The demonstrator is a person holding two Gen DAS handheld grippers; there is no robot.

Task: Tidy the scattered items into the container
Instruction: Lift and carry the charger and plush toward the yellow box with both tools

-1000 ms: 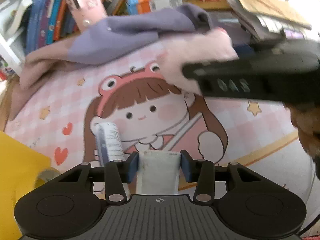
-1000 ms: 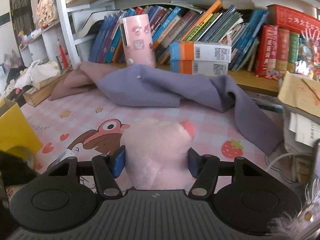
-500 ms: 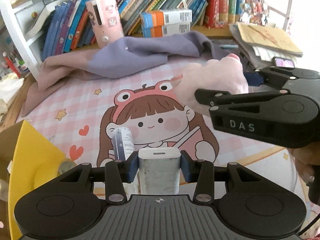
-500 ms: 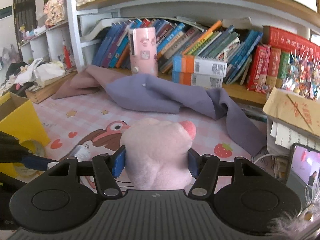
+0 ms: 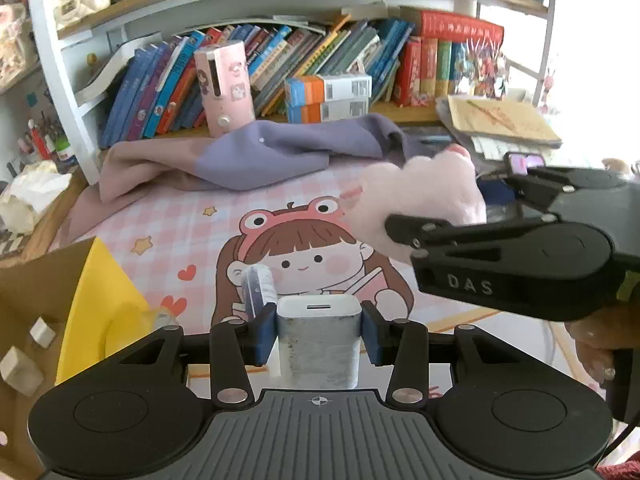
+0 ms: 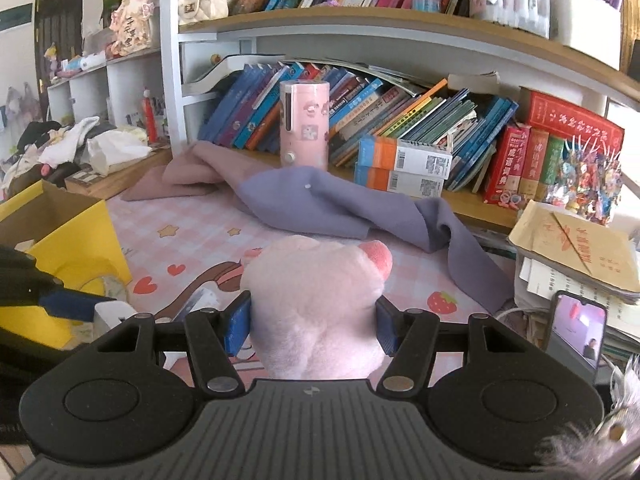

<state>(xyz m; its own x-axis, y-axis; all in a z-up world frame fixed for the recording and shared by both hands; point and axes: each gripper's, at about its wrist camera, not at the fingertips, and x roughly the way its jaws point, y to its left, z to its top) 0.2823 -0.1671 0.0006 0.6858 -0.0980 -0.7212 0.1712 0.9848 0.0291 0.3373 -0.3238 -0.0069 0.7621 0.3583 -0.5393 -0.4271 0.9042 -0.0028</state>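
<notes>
My left gripper [image 5: 319, 334] is shut on a white charger block [image 5: 318, 340], held above the pink cartoon mat [image 5: 192, 236]. My right gripper [image 6: 313, 324] is shut on a pink plush paw [image 6: 316, 304]; from the left wrist view the same paw [image 5: 416, 200] hangs at the right in that gripper [image 5: 440, 216]. A small white and blue tube [image 5: 258, 286] lies on the mat just beyond the left fingers. The yellow cardboard box [image 5: 92, 292] stands open at the left, with small white blocks [image 5: 20, 364] inside; the right wrist view shows the box [image 6: 68, 224] at its left edge.
A purple and mauve cloth [image 5: 256, 156] lies crumpled at the back of the mat. Behind it a shelf holds books [image 6: 400, 120], a pink cylinder [image 6: 304, 124] and orange-and-white boxes [image 6: 404, 166]. Papers [image 6: 576, 248] and a lit phone [image 6: 576, 328] sit at the right.
Both grippers have risen and tilted up with their loads, so the shelves now fill more of each view. The yellow box has come further into view at the left.
</notes>
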